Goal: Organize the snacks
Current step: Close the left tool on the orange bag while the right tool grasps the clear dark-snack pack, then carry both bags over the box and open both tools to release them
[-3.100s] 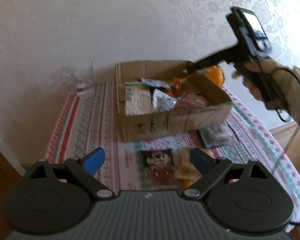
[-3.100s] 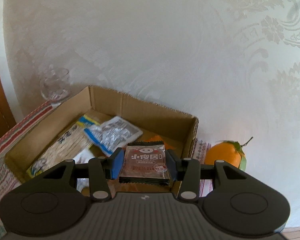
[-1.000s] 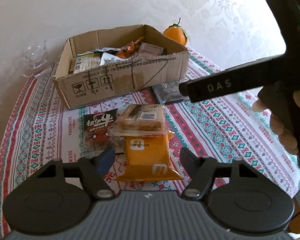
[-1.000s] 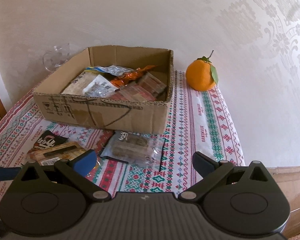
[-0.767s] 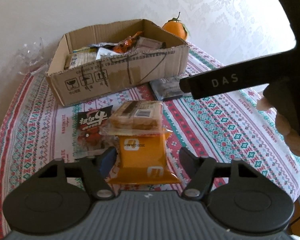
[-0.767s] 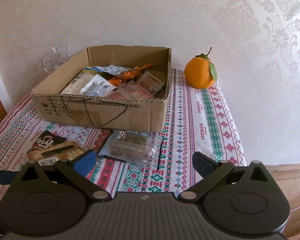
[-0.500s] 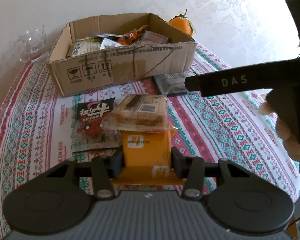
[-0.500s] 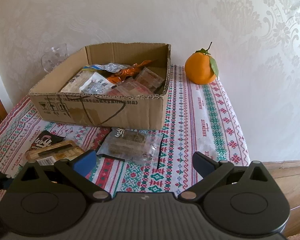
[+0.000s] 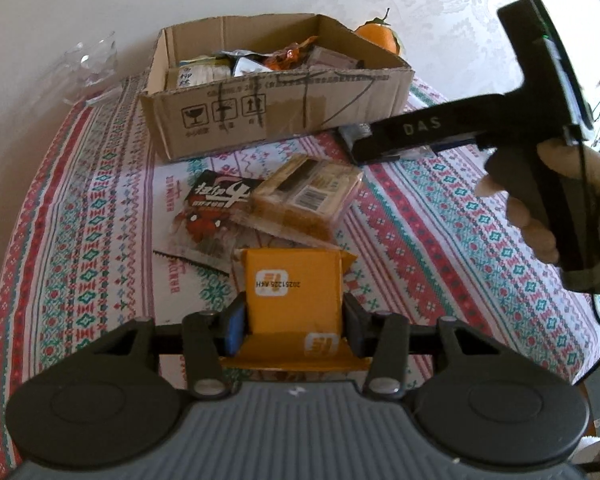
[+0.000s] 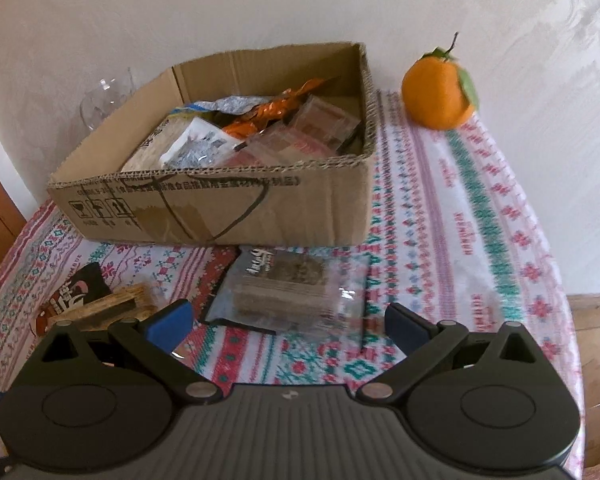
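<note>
My left gripper (image 9: 292, 322) is shut on an orange snack packet (image 9: 294, 286), its pads pressing both sides near the table's front. Just beyond lie a clear-wrapped cake bar (image 9: 308, 196) and a black packet with red print (image 9: 210, 210). The cardboard box (image 9: 276, 110) holds several snacks at the back. My right gripper (image 10: 288, 322) stands open above a clear packet of brown bars (image 10: 292, 292) that lies in front of the box (image 10: 228, 204); nothing sits between its fingers. In the left wrist view the right gripper's body (image 9: 424, 130) reaches in, held by a hand (image 9: 540, 208).
An orange with a leaf (image 10: 438, 94) sits right of the box by the wall. A clear glass (image 10: 106, 98) stands behind the box's left corner. The patterned tablecloth (image 10: 480, 216) ends at the right edge above a wooden floor.
My left gripper closed on the orange packet and drew it clear of the cake bar that overlapped it. My right gripper, still open, moved down and closer to the clear packet of brown bars.
</note>
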Demonstrator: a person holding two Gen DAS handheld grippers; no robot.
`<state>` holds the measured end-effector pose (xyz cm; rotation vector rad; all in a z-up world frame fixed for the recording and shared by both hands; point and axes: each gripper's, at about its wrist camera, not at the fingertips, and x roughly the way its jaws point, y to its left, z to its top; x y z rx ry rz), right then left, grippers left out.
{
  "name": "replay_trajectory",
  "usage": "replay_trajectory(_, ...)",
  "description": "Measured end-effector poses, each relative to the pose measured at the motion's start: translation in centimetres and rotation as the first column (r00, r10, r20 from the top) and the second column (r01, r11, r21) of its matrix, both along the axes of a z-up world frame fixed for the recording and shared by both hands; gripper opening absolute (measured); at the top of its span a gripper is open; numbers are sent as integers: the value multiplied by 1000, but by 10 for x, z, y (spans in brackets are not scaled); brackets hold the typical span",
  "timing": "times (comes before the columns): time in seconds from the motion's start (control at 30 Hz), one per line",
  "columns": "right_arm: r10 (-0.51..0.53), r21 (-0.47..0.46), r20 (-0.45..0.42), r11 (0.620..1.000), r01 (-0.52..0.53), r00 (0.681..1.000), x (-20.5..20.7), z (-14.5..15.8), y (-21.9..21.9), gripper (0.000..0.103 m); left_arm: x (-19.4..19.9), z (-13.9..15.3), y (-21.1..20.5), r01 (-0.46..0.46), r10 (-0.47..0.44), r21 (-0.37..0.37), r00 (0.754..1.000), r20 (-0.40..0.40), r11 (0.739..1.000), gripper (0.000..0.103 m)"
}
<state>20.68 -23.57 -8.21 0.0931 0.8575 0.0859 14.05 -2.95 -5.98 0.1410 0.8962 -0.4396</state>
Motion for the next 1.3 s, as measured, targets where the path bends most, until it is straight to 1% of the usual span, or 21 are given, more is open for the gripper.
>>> replay_trajectory(0.2, 10, -48, -2, 999, -10, 1000, 15, -3, 18, 103, 1, -1, 1, 3, -3, -7, 1000, 0, 1000, 47)
replay_trajectory(0.37, 8, -131, -7, 991, -9, 1000, 22, -7, 29, 103, 1, -1, 1, 6, -6, -7, 1000, 2, 1000, 47)
replay_trajectory(0.4, 9, -148, -10, 989, -11, 1000, 22, -8, 31, 103, 1, -1, 1, 7, -7, -5, 1000, 2, 1000, 47)
replay_trajectory(0.43, 13, -161, -10, 987, -14, 1000, 21, -8, 32, 99, 1, -1, 1, 8, -8, -5, 1000, 2, 1000, 47)
replay_trajectory(0.6, 8, -154, 0, 988, -8, 1000, 14, -2, 28, 85, 1, 0, 1, 9, -9, -2, 1000, 2, 1000, 47)
replay_trajectory(0.73, 8, -161, 1, 987, -8, 1000, 6, 4, 22, 81, -3, 1, 3, 14, -14, 1, 1000, -2, 1000, 47)
replay_trajectory(1.03, 39, -154, 13, 987, -37, 999, -16, 20, 13, 80, -15, 10, 11, 37, -37, 6, 999, -8, 999, 47)
replay_trajectory(1.3, 119, -157, 25, 981, -113, 993, -34, 37, 17, 80, -20, 22, 16, 44, -44, -1, 999, -17, 999, 47)
